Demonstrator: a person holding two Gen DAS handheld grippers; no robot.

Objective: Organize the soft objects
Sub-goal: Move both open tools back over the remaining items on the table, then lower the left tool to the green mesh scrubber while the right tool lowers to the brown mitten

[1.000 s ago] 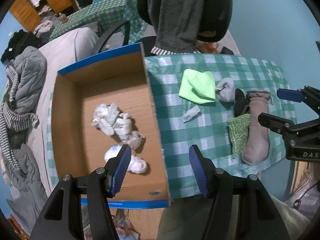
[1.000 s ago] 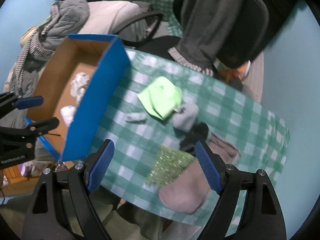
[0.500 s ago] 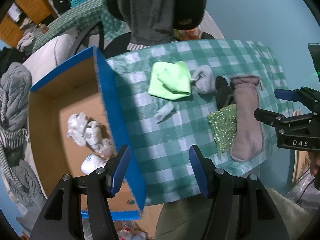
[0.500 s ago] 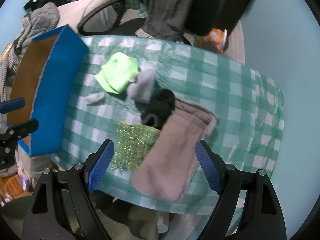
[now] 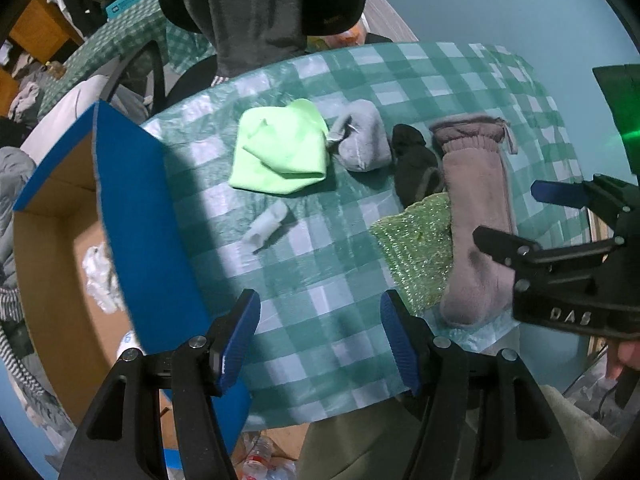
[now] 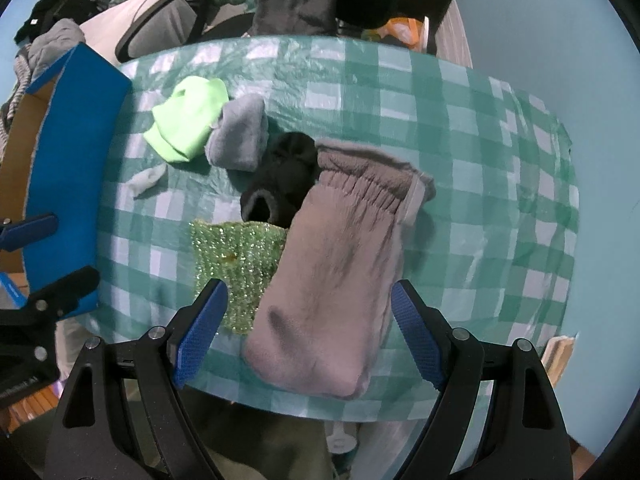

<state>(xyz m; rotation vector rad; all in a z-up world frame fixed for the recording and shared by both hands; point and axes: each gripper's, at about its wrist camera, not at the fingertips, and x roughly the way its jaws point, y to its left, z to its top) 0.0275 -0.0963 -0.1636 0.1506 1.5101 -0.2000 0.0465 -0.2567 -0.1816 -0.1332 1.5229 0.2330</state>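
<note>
Both tools have come lower and shifted from the box toward the soft things since a second ago. Right tool (image 6: 308,332) hangs over the toe of the mauve sock (image 6: 332,280), jaws wide apart and gripping nothing. Left tool (image 5: 320,336) hovers over bare checked cloth, its jaws opening with nothing between them. The sock lies along the near right part of the bench (image 5: 460,80), partly over a glittery green cloth (image 5: 420,248). A black sock (image 5: 412,168) touches its cuff; a grey sock (image 5: 364,140) lies beside that, then a lime hat (image 5: 280,156), and a small white roll (image 5: 266,226) sits apart nearer the box. The blue-sided box (image 5: 140,216) stands at the bench's left edge with crumpled white wads (image 5: 100,276) inside. A green-and-white checked cover wraps the bench. Behind it a dark chair carries a grey garment (image 5: 256,8); the wall is pale blue.
</note>
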